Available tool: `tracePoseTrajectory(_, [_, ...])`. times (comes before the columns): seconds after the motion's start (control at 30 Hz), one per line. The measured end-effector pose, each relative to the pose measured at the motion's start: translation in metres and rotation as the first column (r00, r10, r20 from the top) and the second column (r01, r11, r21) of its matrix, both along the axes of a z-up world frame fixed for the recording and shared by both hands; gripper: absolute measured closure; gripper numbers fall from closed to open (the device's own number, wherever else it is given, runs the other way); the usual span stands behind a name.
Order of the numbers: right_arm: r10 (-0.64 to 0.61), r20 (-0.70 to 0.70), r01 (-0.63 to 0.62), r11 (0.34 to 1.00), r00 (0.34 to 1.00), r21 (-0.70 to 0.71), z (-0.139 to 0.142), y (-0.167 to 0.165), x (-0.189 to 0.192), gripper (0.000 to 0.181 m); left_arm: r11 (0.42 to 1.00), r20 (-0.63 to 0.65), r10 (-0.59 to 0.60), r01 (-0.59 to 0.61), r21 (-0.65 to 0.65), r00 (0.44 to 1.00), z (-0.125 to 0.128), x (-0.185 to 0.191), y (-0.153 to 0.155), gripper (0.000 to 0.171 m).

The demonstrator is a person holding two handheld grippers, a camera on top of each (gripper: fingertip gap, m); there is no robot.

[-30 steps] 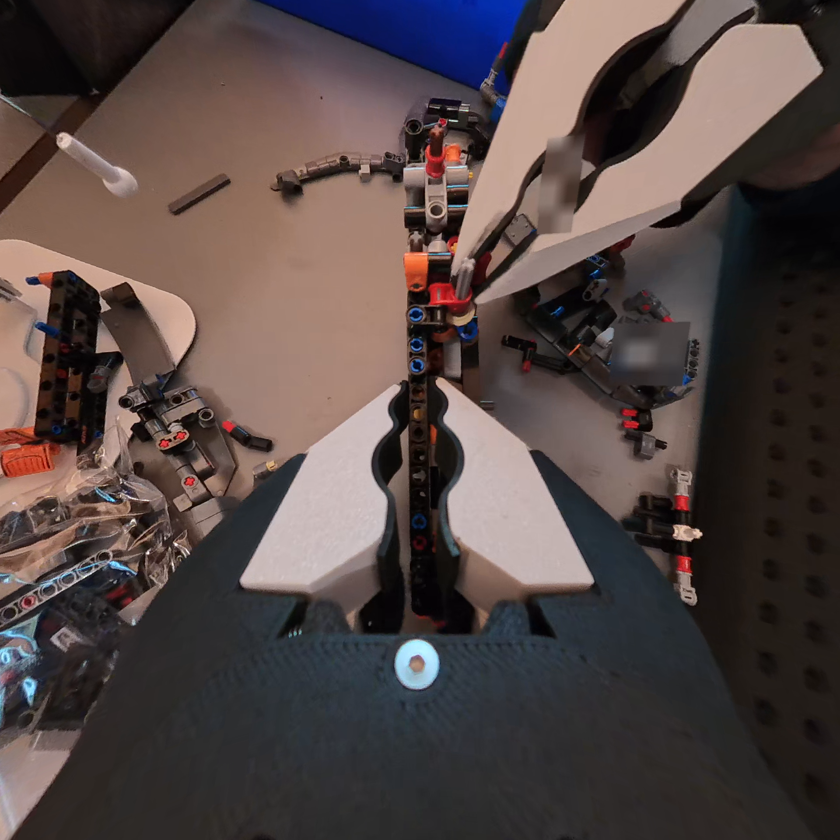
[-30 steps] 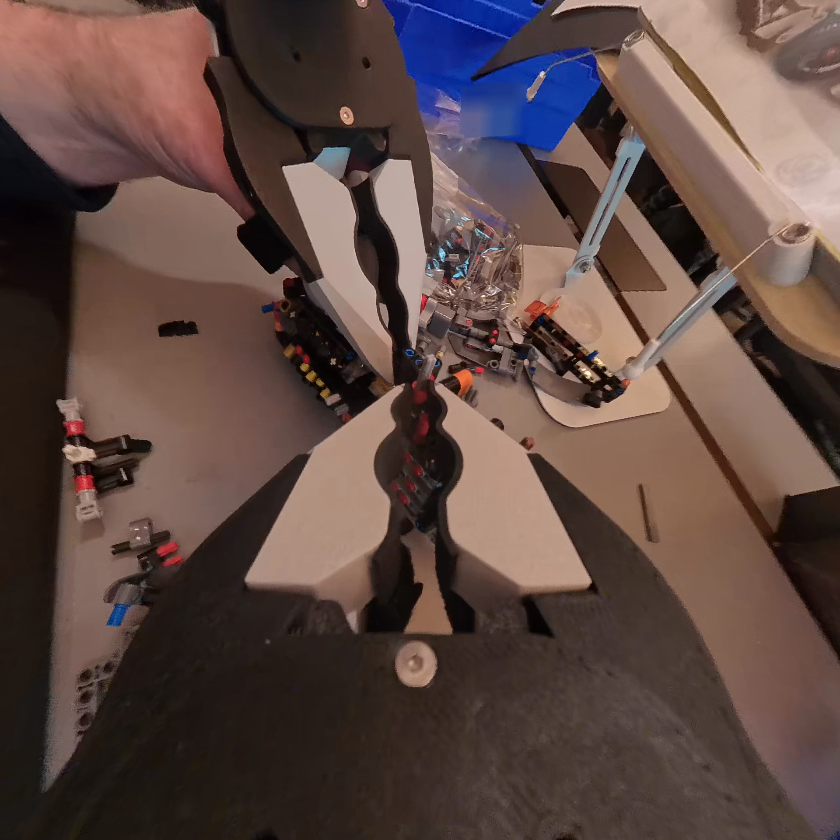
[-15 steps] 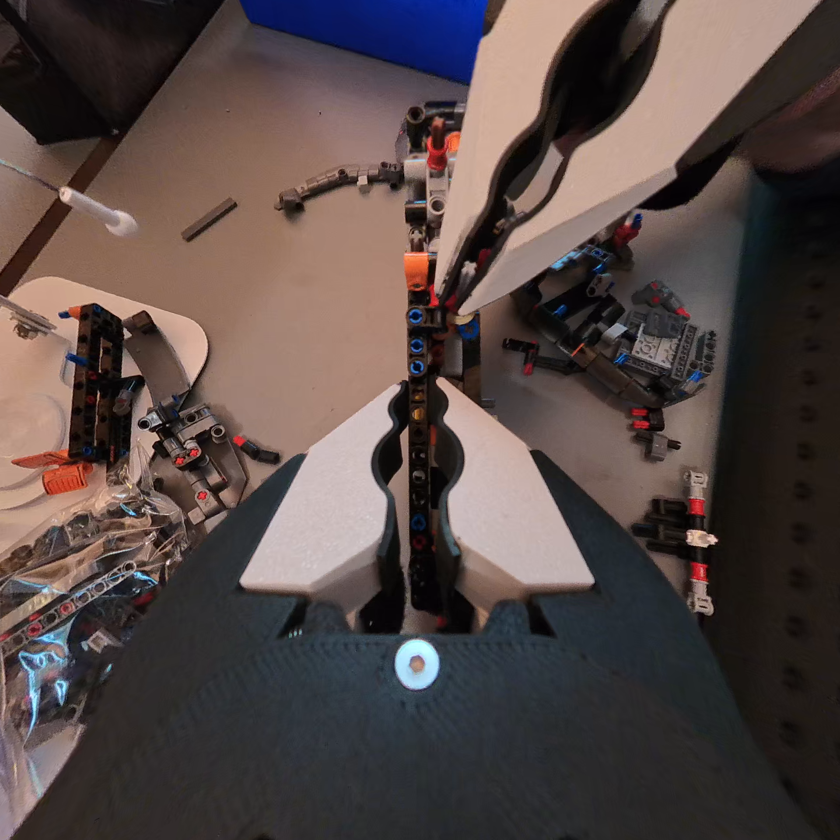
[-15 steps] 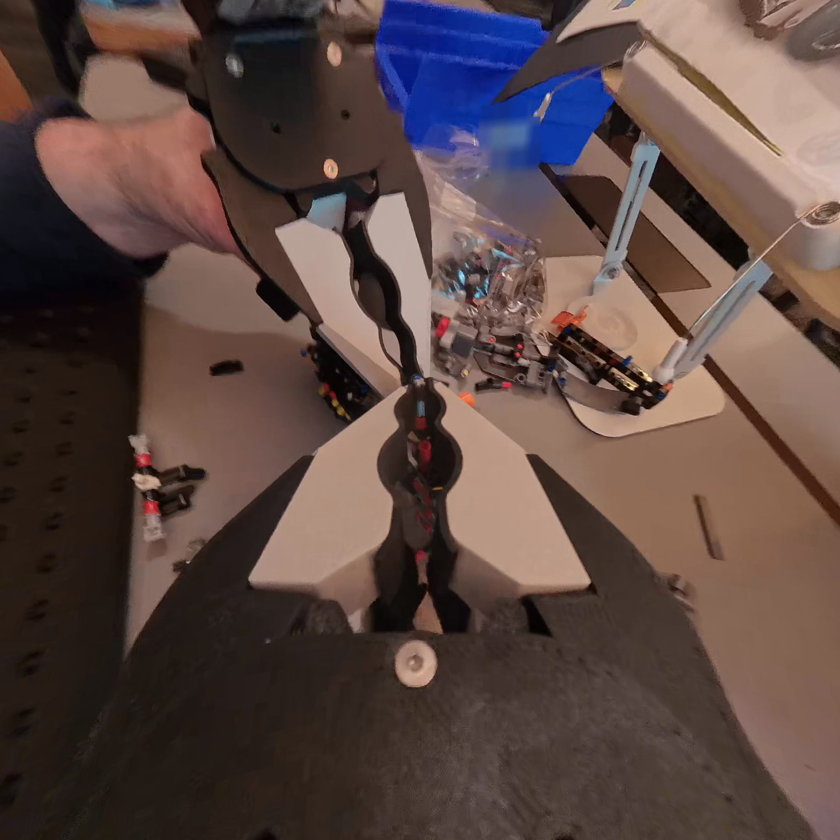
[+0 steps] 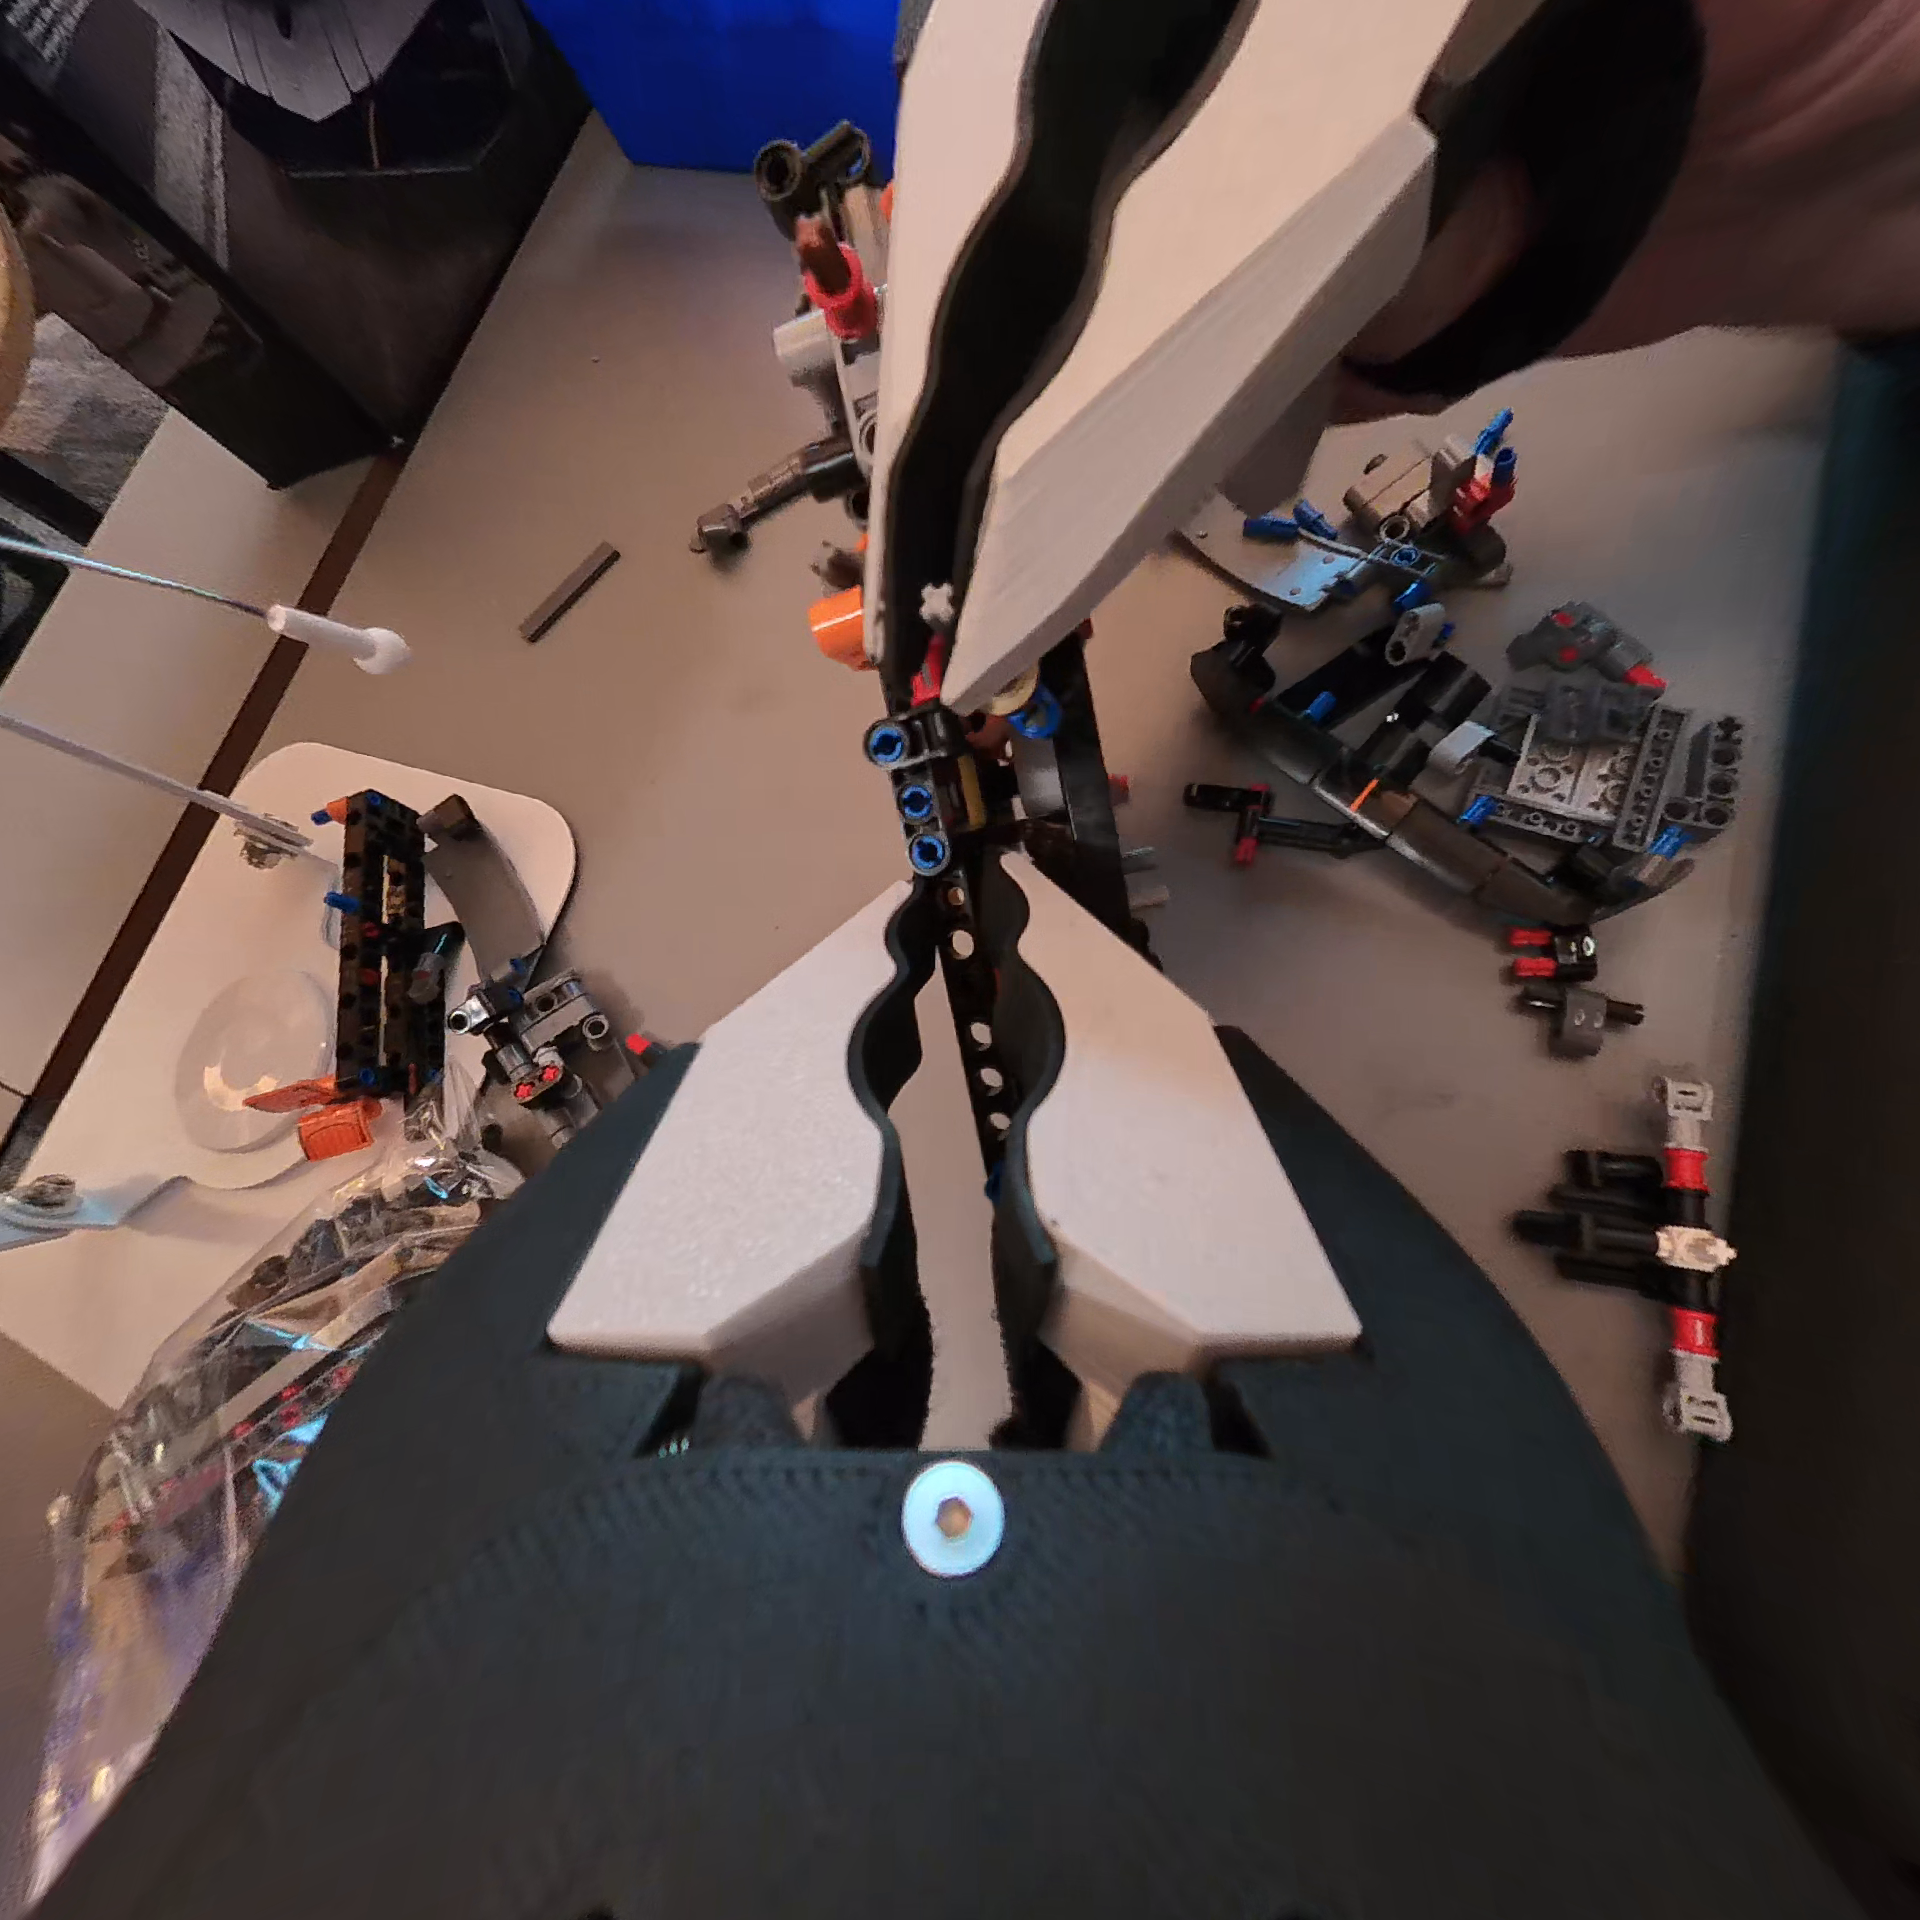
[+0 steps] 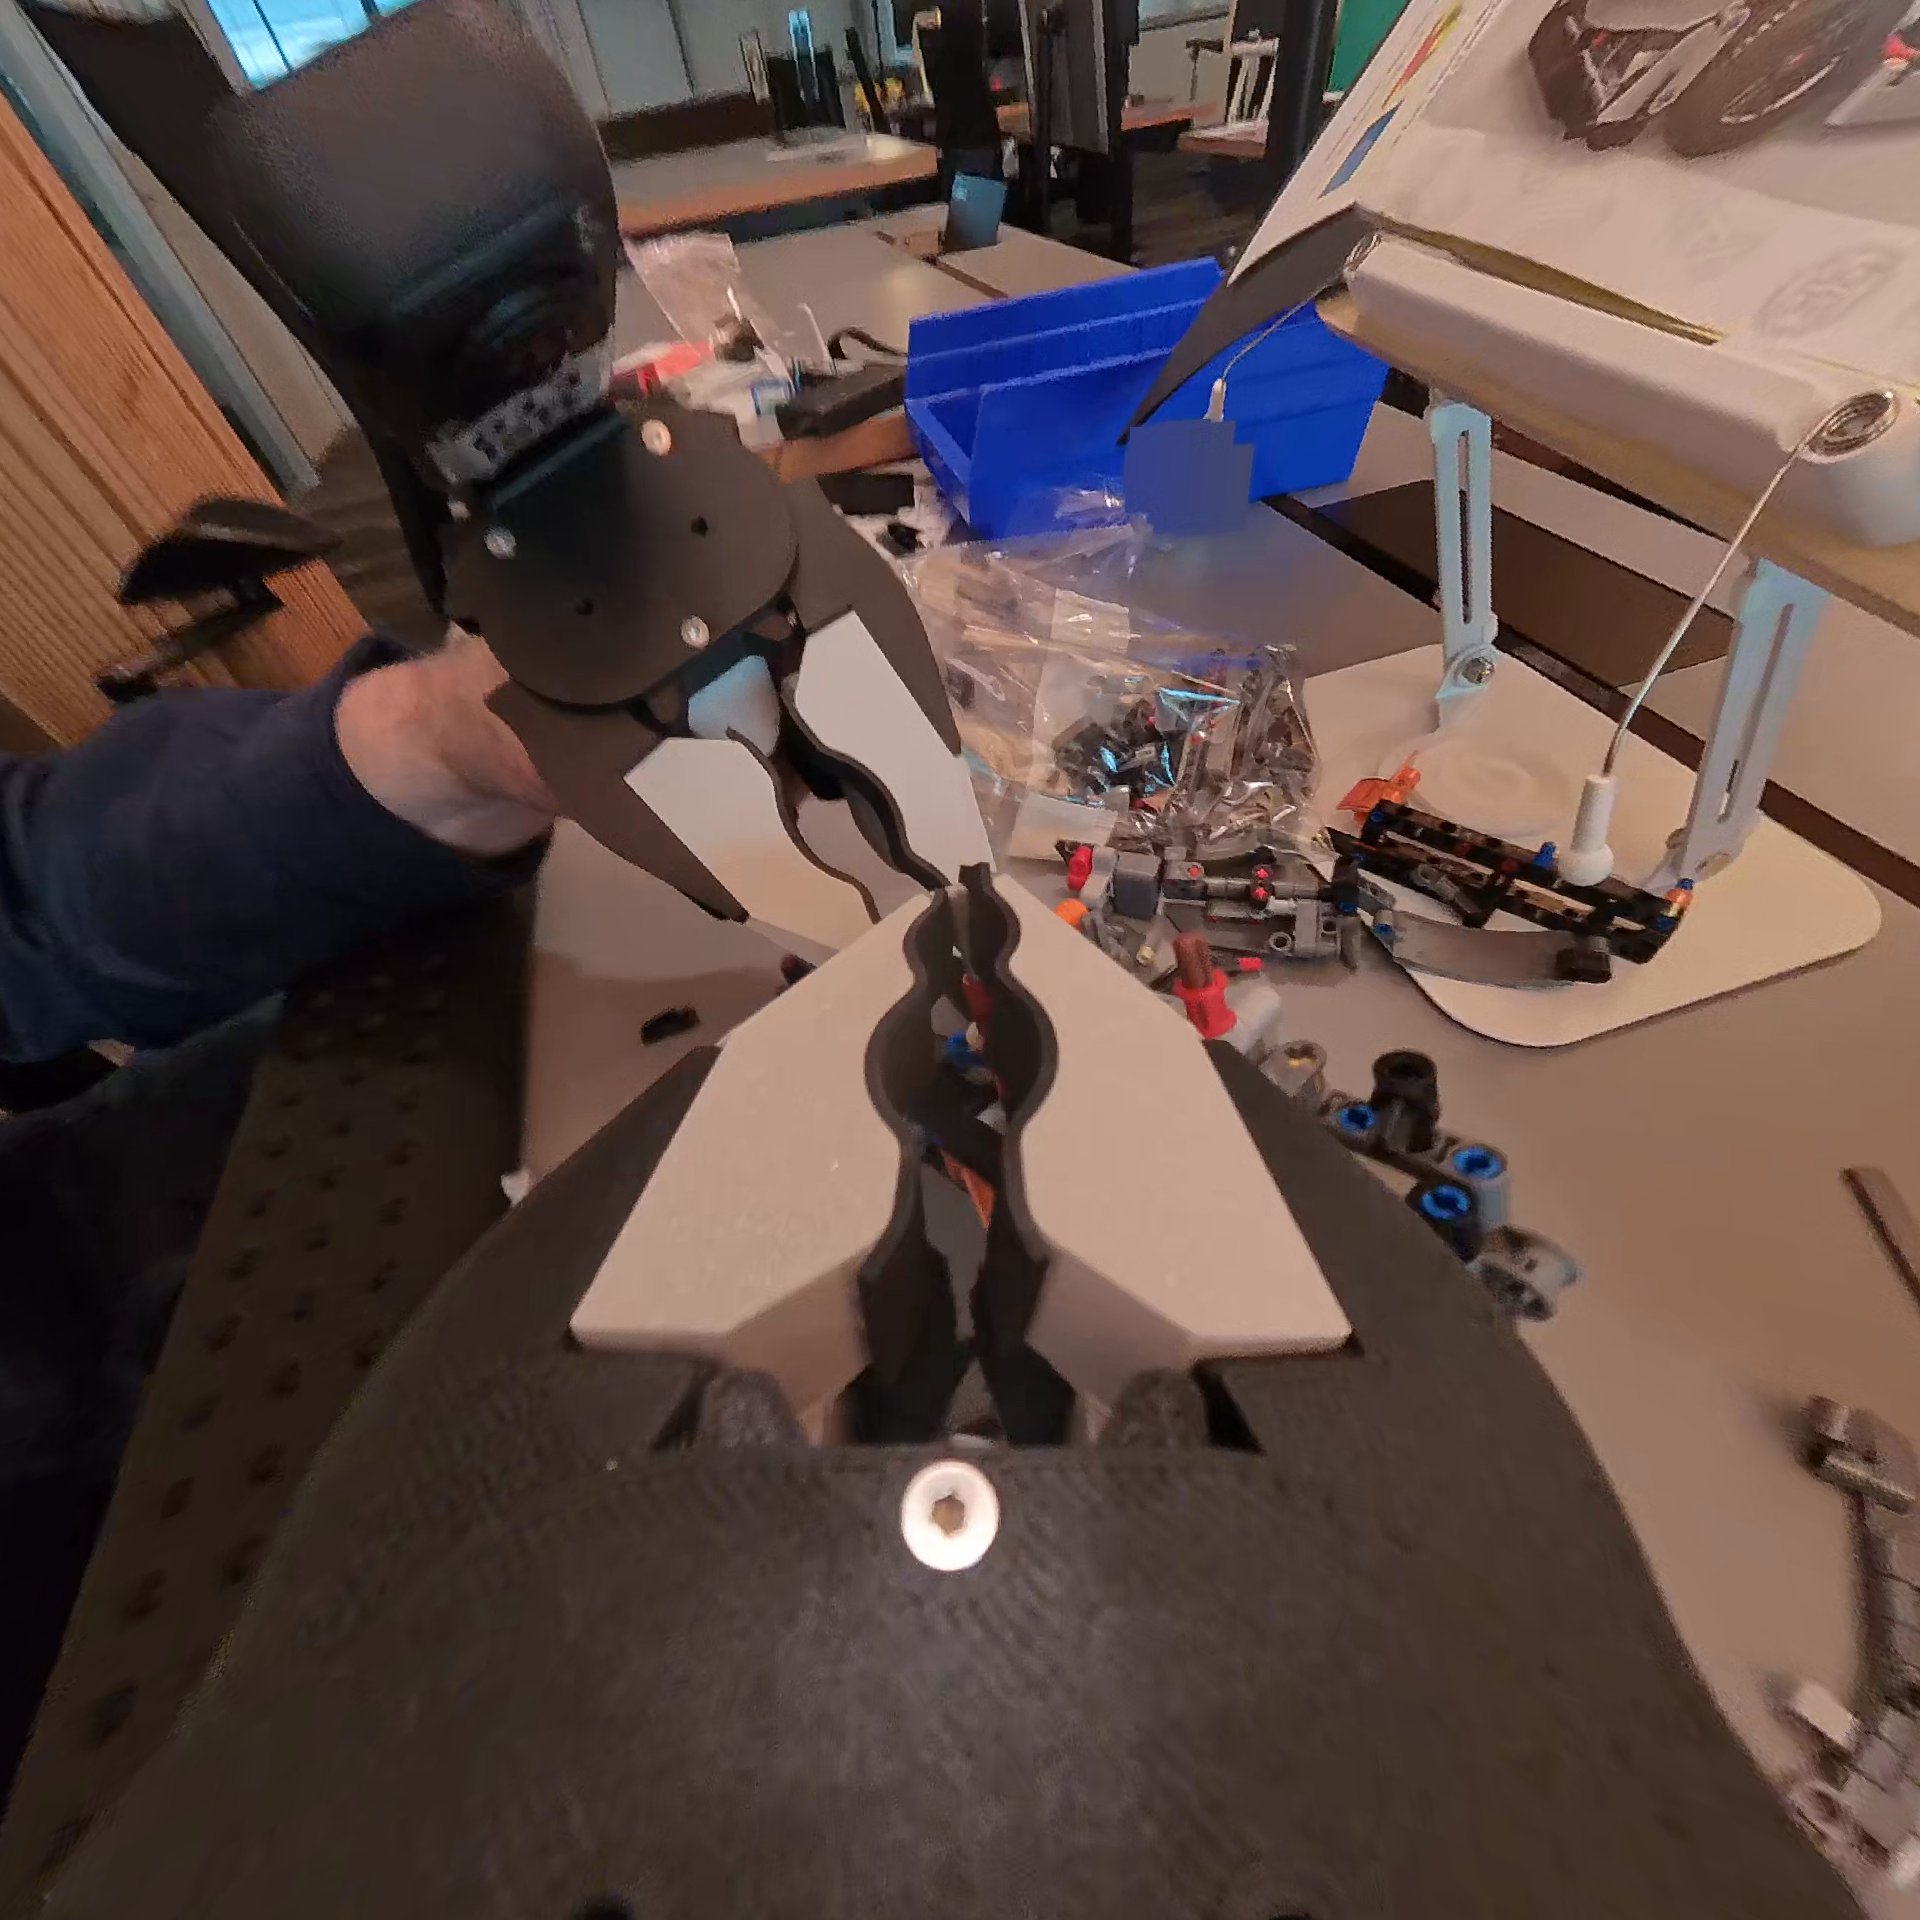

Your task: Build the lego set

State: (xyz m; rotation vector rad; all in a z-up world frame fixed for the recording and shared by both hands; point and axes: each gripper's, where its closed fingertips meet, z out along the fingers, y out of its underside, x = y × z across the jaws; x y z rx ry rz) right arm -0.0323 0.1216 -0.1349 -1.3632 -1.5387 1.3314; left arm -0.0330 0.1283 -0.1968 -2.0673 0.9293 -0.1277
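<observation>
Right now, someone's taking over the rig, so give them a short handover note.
Left gripper: shut on the black beam of the chassis.
Right gripper: shut on a small red piece at the beam's far end.
On the table: grey subassembly right, red-and-black axle piece near right, parts bag and black frame left.
Done: chassis partly built.
Left: seat this piece, add the subassemblies.

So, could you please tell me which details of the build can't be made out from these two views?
- Left wrist view: the near end of the black beam is hidden between the left tool's fingers.
- Left wrist view: the right tool covers the joint it is working on.
- Right wrist view: the small parts between its fingers are too dark to identify.
- Right wrist view: the grey pieces at the right edge are blurred and cut off.
</observation>
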Motion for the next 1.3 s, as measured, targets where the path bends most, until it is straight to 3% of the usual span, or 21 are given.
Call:
tracePoseTrajectory(0.07, [0.042, -0.117, -0.058, 0.989, 0.992, -0.138, 0.021, -0.006, 0.001, 0.181, 1.000, 0.019, -0.006, 0.006, 0.006, 1.000, 0.000, 0.001, 0.001, 0.166])
tracePoseTrajectory(0.1, [0.055, -0.242, -0.108, 0.971, 0.969, -0.212, 0.051, -0.007, 0.006, 0.181, 1.000, -0.019, -0.010, 0.010, -0.014, 1.000, -0.007, 0.003, 0.001, 0.166])
tracePoseTrajectory(0.17, [-0.008, -0.282, -0.041, 0.985, 0.959, -0.168, 0.074, 0.008, 0.010, 0.181, 0.999, -0.112, -0.054, 0.054, 0.001, 0.992, -0.010, 0.013, 0.001, 0.167])
tracePoseTrajectory(0.2, [-0.024, -0.249, -0.012, 0.990, 0.968, -0.141, 0.069, 0.013, 0.011, 0.181, 0.999, -0.073, -0.009, 0.012, 0.036, 0.997, -0.008, 0.011, 0.006, 0.166])
tracePoseTrajectory(0.27, [-0.035, -0.153, 0.021, 0.995, 0.988, -0.093, 0.048, 0.022, 0.014, 0.181, 0.999, 0.021, 0.014, -0.013, -0.039, 1.000, -0.011, -0.002, 0.003, 0.167])
tracePoseTrajectory(0.33, [-0.034, -0.183, 0.022, 0.998, 0.982, -0.066, 0.051, 0.026, 0.022, 0.181, 0.998, 0.167, 0.034, -0.026, -0.049, 0.985, -0.003, -0.012, 0.004, 0.167])
tracePoseTrajectory(0.43, [-0.061, -0.102, 0.074, 0.989, 0.993, 0.125, 0.036, 0.032, 0.028, 0.179, 0.997, 0.424, 0.070, -0.071, -0.013, 0.903, 0.028, -0.027, 0.009, 0.166])
tracePoseTrajectory(0.5, [-0.063, -0.018, 0.064, 0.988, 0.998, 0.140, 0.020, 0.033, 0.028, 0.173, 0.997, 0.526, 0.061, -0.078, 0.009, 0.848, 0.044, -0.034, 0.007, 0.166])
tracePoseTrajectory(0.63, [-0.060, 0.140, 0.039, 0.988, 0.988, 0.148, -0.012, 0.033, 0.022, 0.162, 0.998, 0.621, 0.013, -0.045, 0.036, 0.783, 0.058, -0.032, 0.003, 0.166])
tracePoseTrajectory(0.73, [-0.090, 0.208, 0.041, 0.973, 0.974, 0.228, -0.030, 0.032, 0.015, 0.167, 0.998, 0.651, 0.008, -0.046, 0.040, 0.759, 0.062, -0.030, 0.004, 0.167])
tracePoseTrajectory(0.9, [-0.131, 0.230, 0.058, 0.952, 0.964, 0.302, -0.036, 0.035, 0.011, 0.165, 0.998, 0.681, 0.023, -0.062, 0.033, 0.732, 0.062, -0.032, 0.006, 0.166])
tracePoseTrajectory(0.97, [-0.160, 0.223, 0.069, 0.928, 0.962, 0.367, -0.035, 0.038, 0.013, 0.167, 0.997, 0.681, 0.028, -0.071, 0.035, 0.732, 0.063, -0.031, 0.007, 0.166])
tracePoseTrajectory(1.07, [-0.193, 0.156, 0.093, 0.865, 0.969, 0.494, -0.020, 0.037, 0.016, 0.170, 0.995, 0.734, 0.058, -0.097, 0.011, 0.677, 0.066, -0.033, 0.011, 0.167])
tracePoseTrajectory(1.2, [-0.159, 0.061, 0.111, 0.870, 0.985, 0.481, -0.001, 0.026, 0.014, 0.156, 0.996, 0.792, 0.037, -0.091, 0.024, 0.609, 0.076, -0.038, 0.009, 0.167])
tracePoseTrajectory(1.3, [-0.165, -0.015, 0.148, 0.844, 0.986, 0.516, 0.016, 0.024, 0.017, 0.167, 0.996, 0.821, -0.006, -0.068, 0.056, 0.572, 0.088, -0.036, 0.004, 0.167])
